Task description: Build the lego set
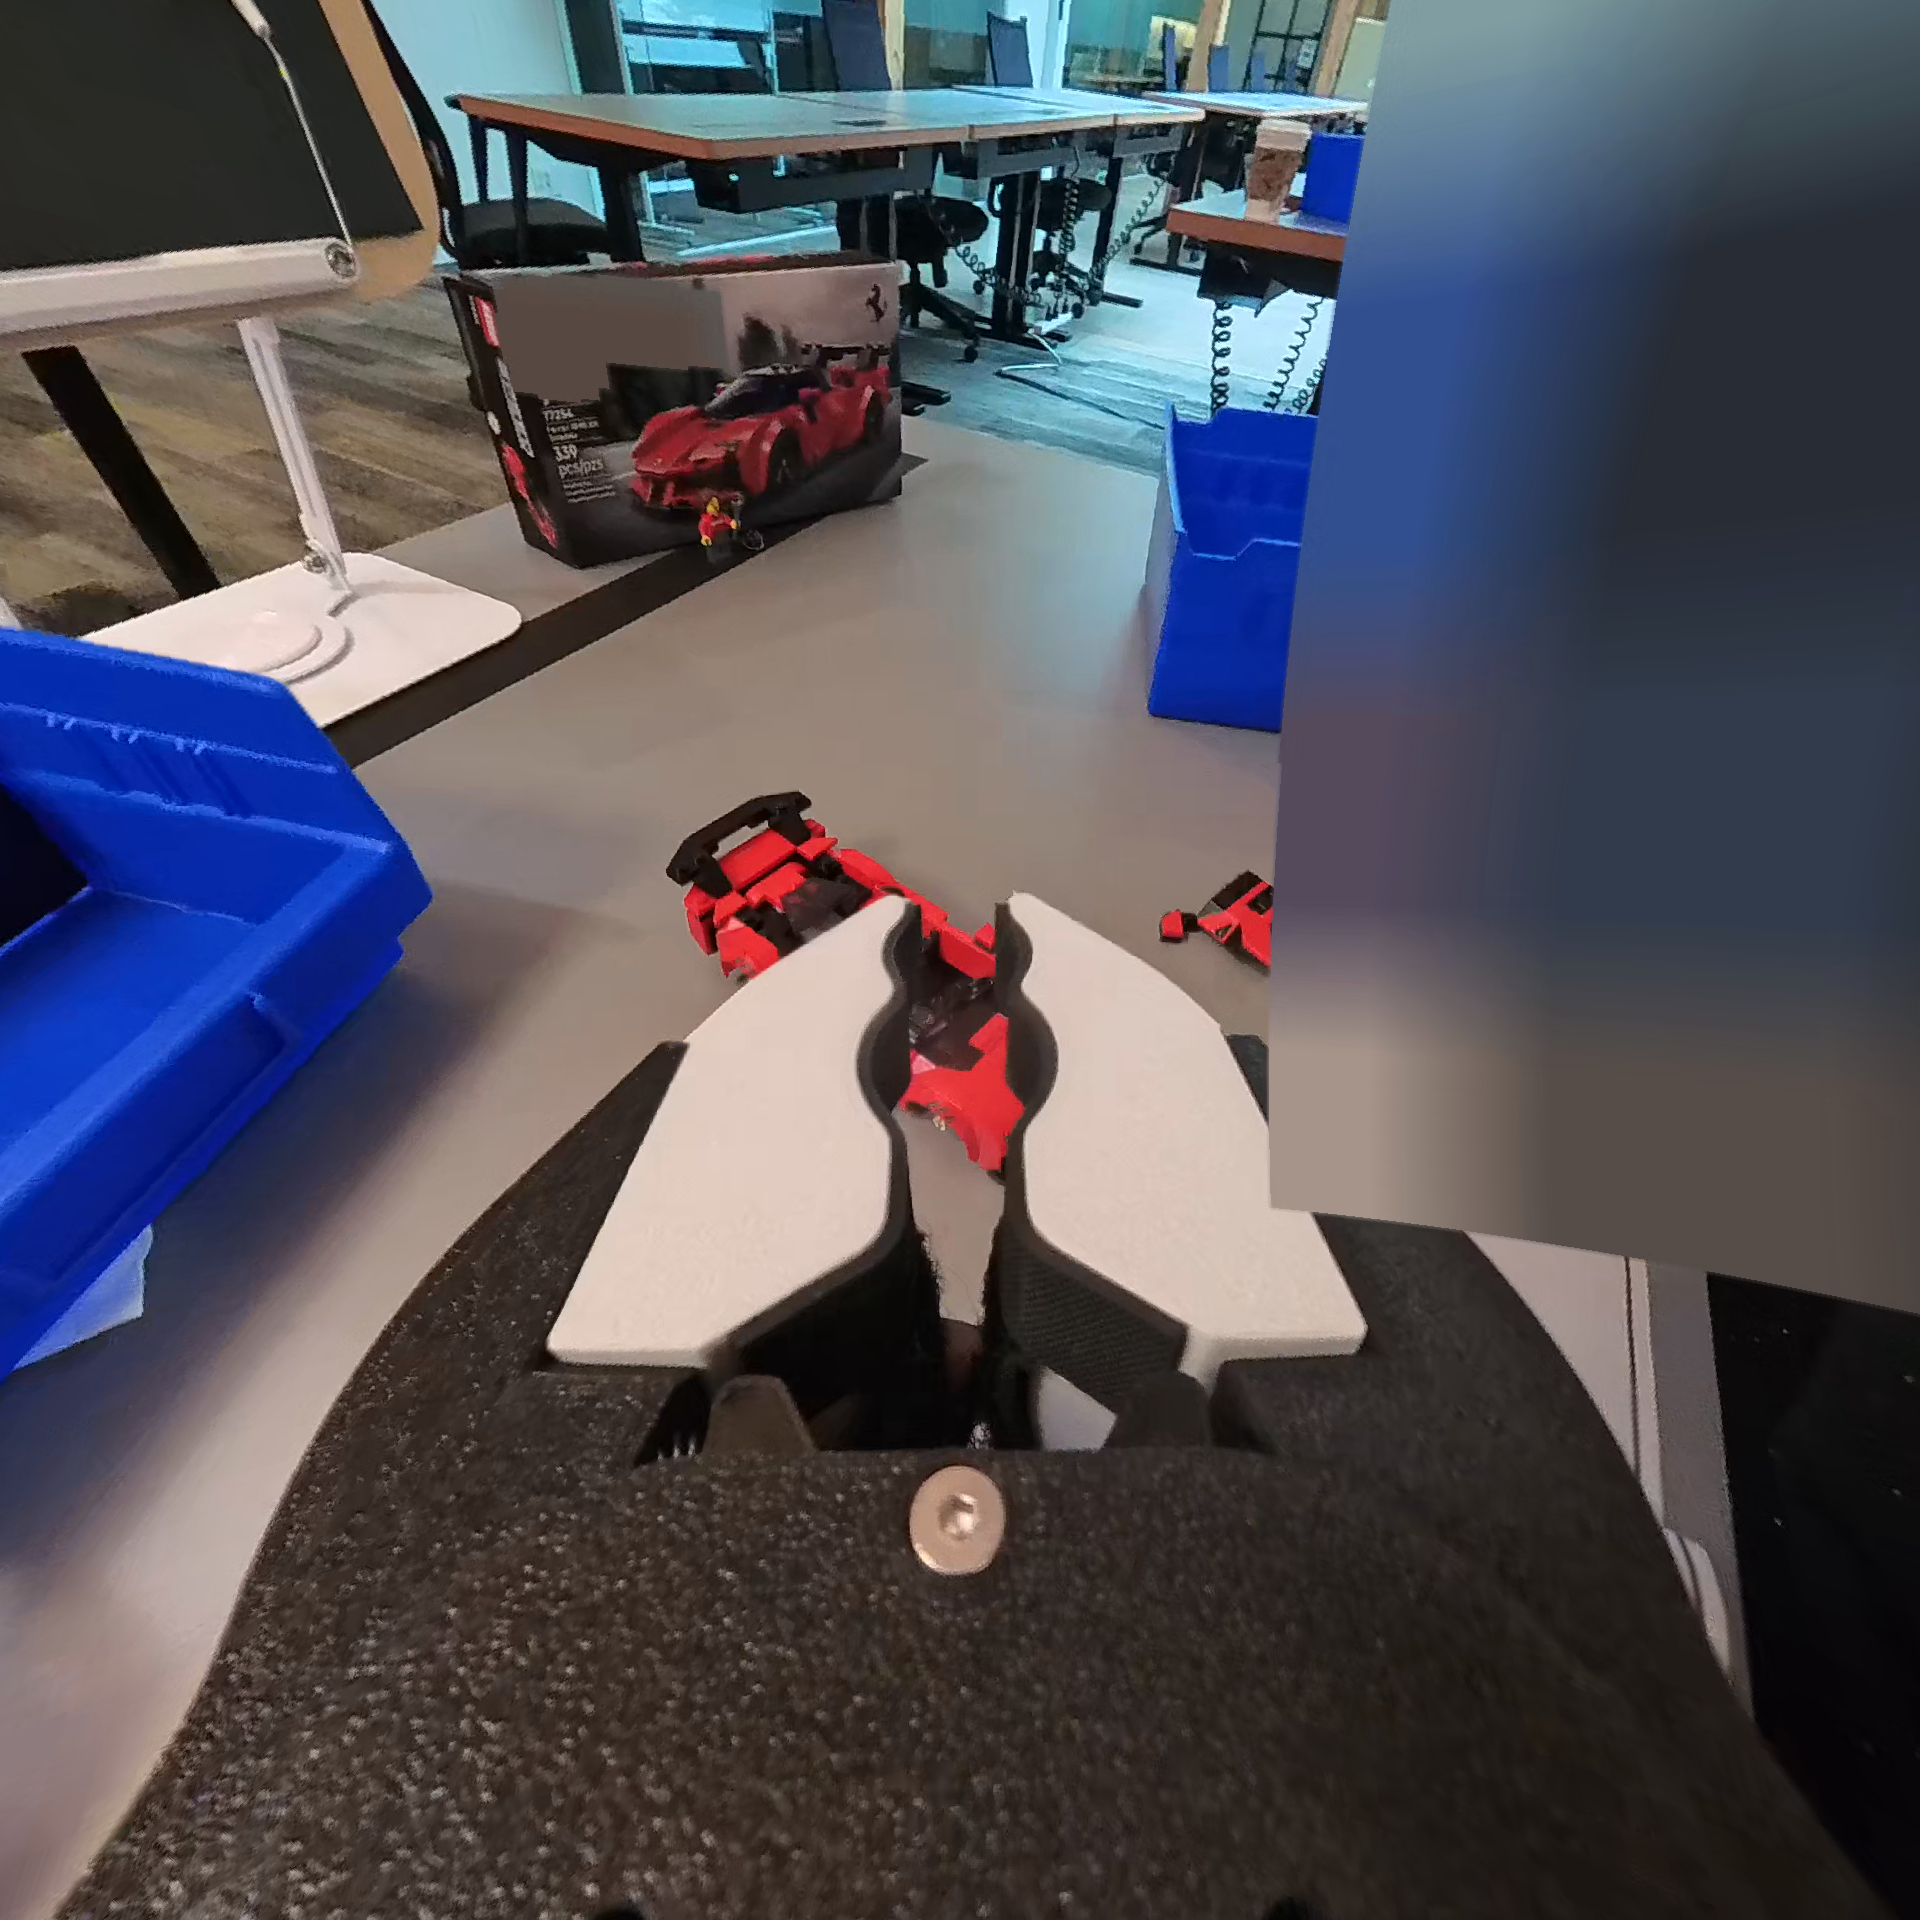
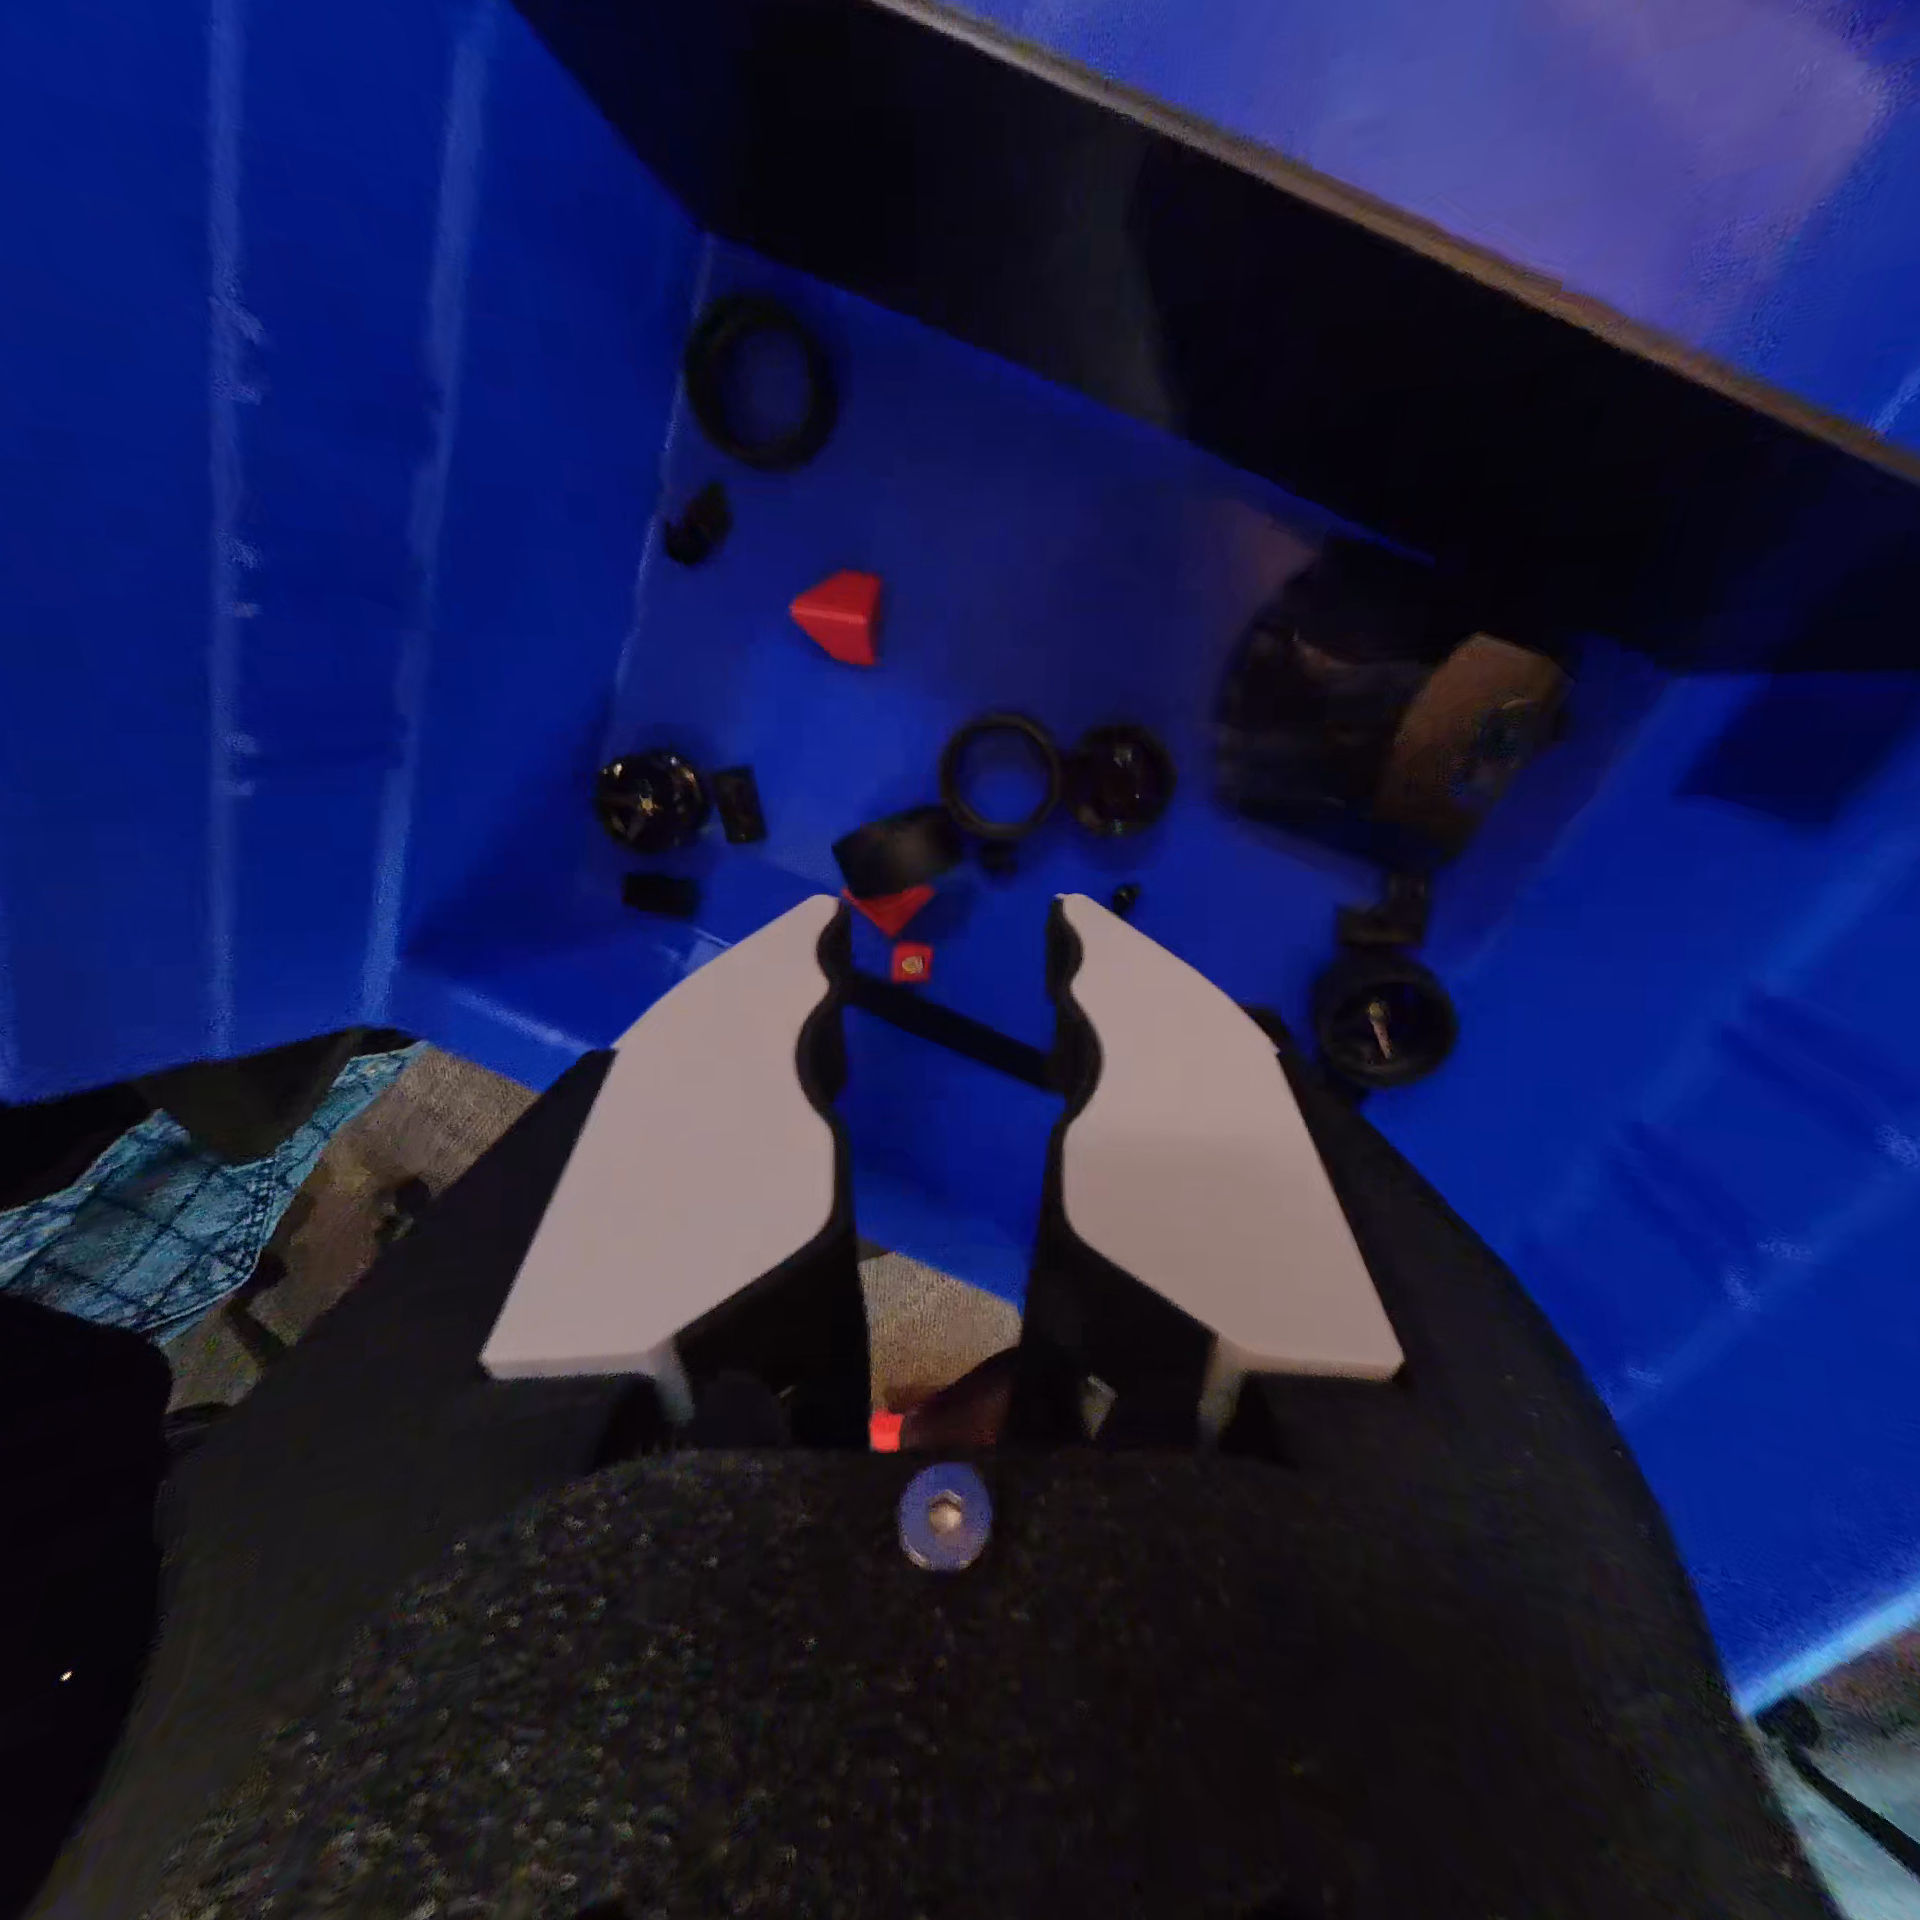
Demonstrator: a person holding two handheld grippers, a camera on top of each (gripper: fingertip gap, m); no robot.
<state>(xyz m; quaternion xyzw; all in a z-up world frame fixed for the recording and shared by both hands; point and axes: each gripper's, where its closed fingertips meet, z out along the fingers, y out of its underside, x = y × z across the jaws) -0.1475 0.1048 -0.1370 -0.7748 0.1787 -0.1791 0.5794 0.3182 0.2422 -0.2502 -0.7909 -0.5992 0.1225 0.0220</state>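
The red car (image 1: 800, 904) sits on the gray table (image 1: 935, 675), w/ the box (image 1: 686, 410) far behind it. Left gripper (image 1: 953, 925) is over the car's front, fingers a bit apart; can't tell if they pinch it. Small red chunk (image 1: 1231, 920) lies right of the car. Right gripper (image 2: 945, 914) is inside a blue bin (image 2: 312, 623), fingers spread, holding nothing. Red wedge (image 2: 842, 615), black rings & wheels lie past the tips.

The set's box (image 1: 686, 416), standing at the far side of the table, bears printed writing, numbers, a brand mark and a horse emblem. Nothing else carries legible text.
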